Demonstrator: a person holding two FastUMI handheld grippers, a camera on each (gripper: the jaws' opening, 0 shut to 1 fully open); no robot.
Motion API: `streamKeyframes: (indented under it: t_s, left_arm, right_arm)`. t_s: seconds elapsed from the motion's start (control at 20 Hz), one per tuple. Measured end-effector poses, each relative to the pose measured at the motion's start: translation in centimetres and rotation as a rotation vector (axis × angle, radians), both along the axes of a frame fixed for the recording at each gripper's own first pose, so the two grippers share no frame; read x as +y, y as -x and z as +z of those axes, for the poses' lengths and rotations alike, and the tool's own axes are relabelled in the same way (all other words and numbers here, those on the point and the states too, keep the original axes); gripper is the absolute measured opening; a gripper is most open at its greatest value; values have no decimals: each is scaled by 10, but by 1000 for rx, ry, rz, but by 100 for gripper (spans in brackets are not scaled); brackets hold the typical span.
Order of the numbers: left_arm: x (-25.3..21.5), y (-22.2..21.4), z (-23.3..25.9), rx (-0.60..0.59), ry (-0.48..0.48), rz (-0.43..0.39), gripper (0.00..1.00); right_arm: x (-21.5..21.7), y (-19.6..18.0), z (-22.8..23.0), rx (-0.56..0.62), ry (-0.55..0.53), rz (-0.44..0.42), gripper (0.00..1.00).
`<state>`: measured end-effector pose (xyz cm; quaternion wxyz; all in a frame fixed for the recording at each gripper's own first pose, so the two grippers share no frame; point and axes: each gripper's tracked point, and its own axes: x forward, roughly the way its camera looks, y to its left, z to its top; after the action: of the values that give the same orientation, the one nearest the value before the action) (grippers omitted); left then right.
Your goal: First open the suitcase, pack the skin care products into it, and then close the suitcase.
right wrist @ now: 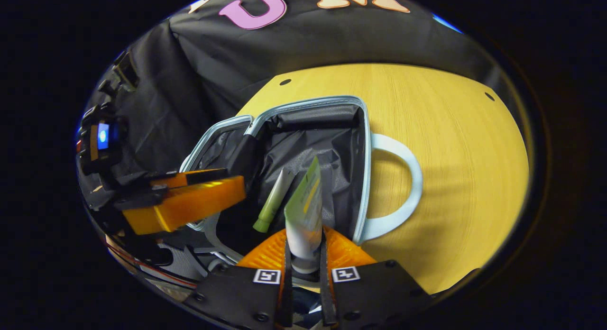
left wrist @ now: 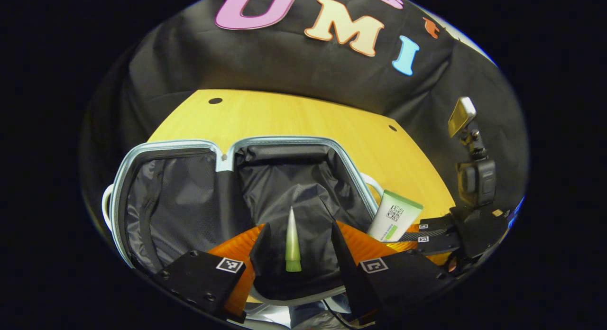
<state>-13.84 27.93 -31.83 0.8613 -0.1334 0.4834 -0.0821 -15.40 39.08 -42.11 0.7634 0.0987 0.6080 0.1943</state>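
An open suitcase (left wrist: 227, 197) with a pale blue-grey zip rim and dark grey lining lies flat on a yellow wooden desk (left wrist: 303, 126), both halves facing up.

In the left gripper view, a slim green tube (left wrist: 292, 242) lies in the right-hand half on the lining. Its long axis runs straight away from the camera, flat crimped end pointing to the far rim and green cap nearest the camera. The left gripper (left wrist: 296, 244) hovers over it with its fingers spread wide, one on each side of the tube and touching nothing.

In the right gripper view, the right gripper (right wrist: 304, 254) is clamped on the cap end of a white and green tube (right wrist: 306, 209). This tube sticks out forward along the fingers, tilted a little right, its flat end over the suitcase interior. It carries a yellow-green stripe and small print too blurred to read. The slim green tube (right wrist: 275, 199) lies just left of it, slanted, cap towards the camera.

The suitcase's white loop handle (right wrist: 403, 187) curves out from the right rim onto the bare desk. The left gripper (right wrist: 185, 202) reaches in from the left above the case.

In the left gripper view, the white and green tube (left wrist: 396, 216) stands tilted just outside the right rim, held by the right gripper (left wrist: 427, 235); its label has dark block markings I cannot read.
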Motion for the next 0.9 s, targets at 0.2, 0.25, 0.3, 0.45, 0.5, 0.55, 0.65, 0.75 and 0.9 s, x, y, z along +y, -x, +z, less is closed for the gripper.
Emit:
streamKeyframes:
  t_s: [0.2,0.25,0.3,0.45,0.5,0.55,0.65,0.75,0.9]
  left_arm:
    - [70,-8,7,-73,-71,152,89]
    - [87,-5,8,-77,-91,185,92]
    - [112,-2,10,-83,-122,234,93]
    - [181,11,11,-76,-200,349,93]
    - [206,18,10,-69,-232,387,93]
    - [227,23,10,-64,-254,420,93]
    - [264,28,15,-61,-286,491,93]
    - [295,29,11,-58,-301,542,93]
    - [332,34,-3,-37,-331,581,93]
  right_arm:
    - [19,-23,15,-58,-84,-71,57]
    - [20,-30,26,-80,-114,-88,78]
    - [22,-40,29,-116,-119,-103,100]
    - [21,-64,52,-205,-146,-137,98]
    - [19,-69,58,-226,-151,-146,98]
    - [16,-72,62,-239,-147,-149,98]
    - [7,-78,66,-259,-134,-165,98]
    - [-3,-87,73,-294,-127,-191,98]
    - [-29,-104,86,-356,-91,-237,98]
